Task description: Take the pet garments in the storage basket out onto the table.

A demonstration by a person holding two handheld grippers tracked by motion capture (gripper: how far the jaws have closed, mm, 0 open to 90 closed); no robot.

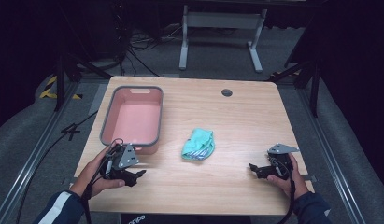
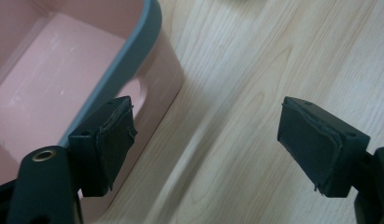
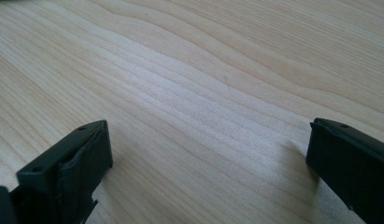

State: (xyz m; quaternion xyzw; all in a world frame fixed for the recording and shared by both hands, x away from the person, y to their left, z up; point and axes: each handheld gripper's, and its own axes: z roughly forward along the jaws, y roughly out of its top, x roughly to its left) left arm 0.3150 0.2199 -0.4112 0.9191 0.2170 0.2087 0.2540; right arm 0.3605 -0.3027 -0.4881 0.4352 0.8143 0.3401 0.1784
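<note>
On the worktop [image 1: 255, 116]: left gripper [image 1: 136, 175] held just beside the pink bin [image 1: 105, 126], jaws spread, nothing gripped; right gripper [image 1: 255, 169] rested low at the near right, jaws parted, empty | likely a ready pose; teal cloth [image 1: 199, 144] left between them, apart from both | cloth bunched, folded, striped edge showing

Both tongs [image 1: 136, 176] [image 1: 255, 169] agape — empty

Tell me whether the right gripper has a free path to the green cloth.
Probably yes: the right gripper is open with its jaws toward the green cloth, and bare wooden table lies between them.
</note>
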